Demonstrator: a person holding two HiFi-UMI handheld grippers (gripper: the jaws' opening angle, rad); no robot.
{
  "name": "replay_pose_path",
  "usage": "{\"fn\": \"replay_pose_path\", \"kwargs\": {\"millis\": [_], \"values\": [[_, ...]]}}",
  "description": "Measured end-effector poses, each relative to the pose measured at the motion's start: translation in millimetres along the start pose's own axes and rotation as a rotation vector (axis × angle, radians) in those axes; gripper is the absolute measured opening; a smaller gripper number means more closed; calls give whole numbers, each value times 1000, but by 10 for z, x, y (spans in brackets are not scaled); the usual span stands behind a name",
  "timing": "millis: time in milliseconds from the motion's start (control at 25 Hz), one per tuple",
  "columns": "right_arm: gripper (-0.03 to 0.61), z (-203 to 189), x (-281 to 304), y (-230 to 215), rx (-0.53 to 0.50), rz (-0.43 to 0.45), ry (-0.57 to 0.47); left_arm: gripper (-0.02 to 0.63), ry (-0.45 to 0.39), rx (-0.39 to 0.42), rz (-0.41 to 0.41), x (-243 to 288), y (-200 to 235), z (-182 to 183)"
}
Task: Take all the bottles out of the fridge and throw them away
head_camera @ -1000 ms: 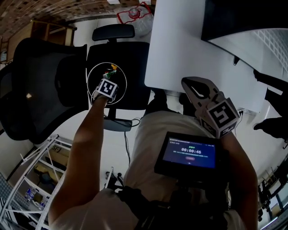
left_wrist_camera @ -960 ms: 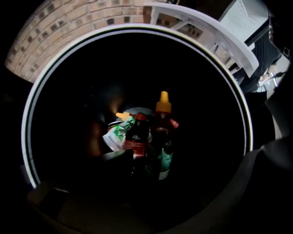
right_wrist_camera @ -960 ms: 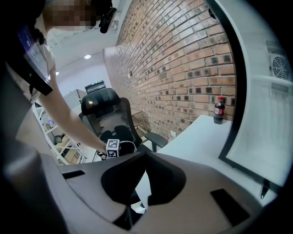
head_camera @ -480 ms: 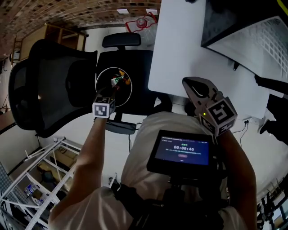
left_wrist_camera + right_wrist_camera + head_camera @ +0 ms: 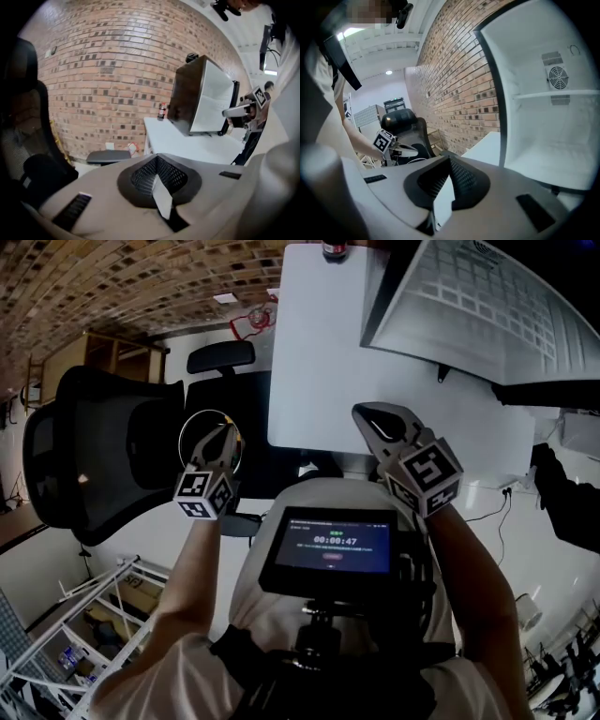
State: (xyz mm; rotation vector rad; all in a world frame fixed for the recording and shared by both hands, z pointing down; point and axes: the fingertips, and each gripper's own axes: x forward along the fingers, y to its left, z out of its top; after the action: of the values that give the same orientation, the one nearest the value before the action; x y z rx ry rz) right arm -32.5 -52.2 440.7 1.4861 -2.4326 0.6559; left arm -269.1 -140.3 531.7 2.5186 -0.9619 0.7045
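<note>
One bottle (image 5: 161, 111) is all that shows: small, dark, with a red band near the top, standing upright on the white desk (image 5: 319, 352). It is at the desk's twelve o'clock end in the head view, just beside the outer wall of the fridge (image 5: 543, 126). The fridge stands open at about one o'clock. The part of its white inside that the right gripper view shows has bare shelves, though the rest is out of sight.

Both tools are well apart from the bottle. The left hand-held gripper (image 5: 222, 434) hangs at nine o'clock of the desk, above the white-rimmed bin (image 5: 185, 426) beside the black chair (image 5: 94, 456). Its jaws have just been closing and now meet with nothing between them. The right hand-held gripper (image 5: 366, 416) sits at the desk's six o'clock edge, its jaws also pressed together and empty.

Judging by its size, the bottle should be light, so lifting it will take little force. Its round, smooth wall looks likely to slip or twist in a flat two-jaw pinch. Whether it is glass or plastic cannot be told, so a moderate squeeze seems wise. The best hold is probably across the middle of the body, below the narrowing neck, with the jaws level. It stands tall on a narrow base, so a sideways nudge on approach could tip it over.
</note>
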Motion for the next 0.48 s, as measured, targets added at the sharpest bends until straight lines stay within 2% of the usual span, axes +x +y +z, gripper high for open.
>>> {"fn": "replay_pose_path", "kwargs": {"millis": [280,480], "values": [[6,9,-523,-543,46,-100,-61,9,-113,77,-148,413,-906,827],[6,35,-882,-894,68,-171,-100,9,-142,106,-253,660,-1515,1168]]}}
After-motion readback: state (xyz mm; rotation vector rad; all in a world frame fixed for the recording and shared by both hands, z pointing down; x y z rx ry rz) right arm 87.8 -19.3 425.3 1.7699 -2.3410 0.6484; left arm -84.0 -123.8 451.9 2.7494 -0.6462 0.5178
